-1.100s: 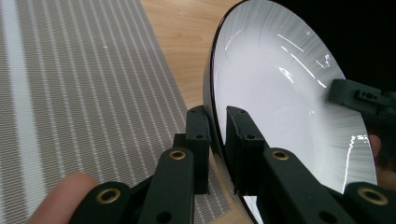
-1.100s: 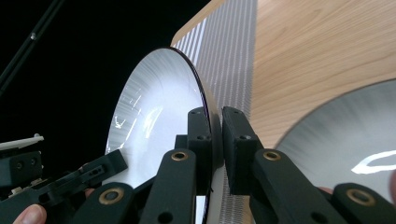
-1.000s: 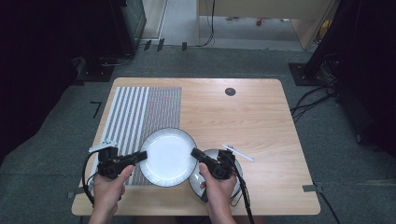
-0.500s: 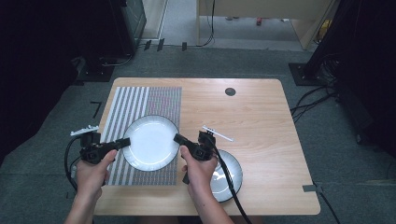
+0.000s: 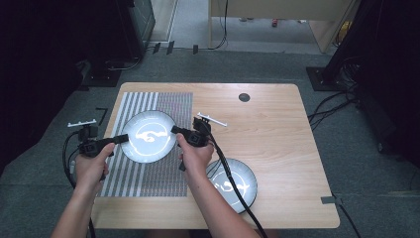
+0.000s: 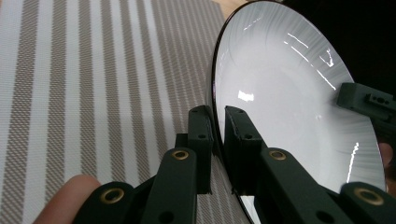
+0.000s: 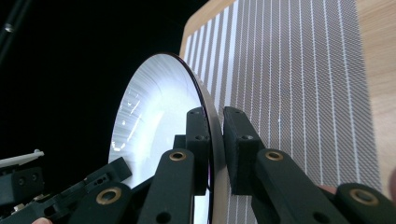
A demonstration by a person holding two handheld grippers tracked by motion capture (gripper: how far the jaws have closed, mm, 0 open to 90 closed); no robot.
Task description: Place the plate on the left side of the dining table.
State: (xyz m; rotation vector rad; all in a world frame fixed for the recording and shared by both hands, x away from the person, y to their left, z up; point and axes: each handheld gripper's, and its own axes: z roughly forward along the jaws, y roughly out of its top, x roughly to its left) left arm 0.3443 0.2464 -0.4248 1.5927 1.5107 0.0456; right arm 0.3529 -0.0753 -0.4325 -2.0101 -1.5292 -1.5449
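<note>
The plate (image 5: 148, 136) is up in the air over the striped placemat (image 5: 148, 173), near its far end, carried level btwn both hands. White glazed face, thin dark rim, shiny enough to throw back the ceiling lights. Left gripper (image 5: 120, 139) pinches the rim on the plate's left edge; in the left gripper view the jaws sit pressed together on the rim of the plate (image 6: 299, 93), one pad on top, one under. Right gripper (image 5: 174, 130) does the same on the opposite edge, and the right gripper view shows the plate (image 7: 159, 121) edge-on, clamped btwn its pads.

My guess on handling: stiff, prob ceramic, so no flex, but glaze is slick and the rim is narrow, so the hold is shallow. Two opposite rim pinches look like the right place to take it; one side letting go would tip it, and a drop on the wooden table (image 5: 277, 129) would likely chip or break it. Not heavy, but keep it level and both hands in step.

Further out: a second plate (image 5: 242, 181) rests on the bare wood toward the near right, under the right forearm & cable. A small dark round spot (image 5: 244, 97) sits near the table's far edge
</note>
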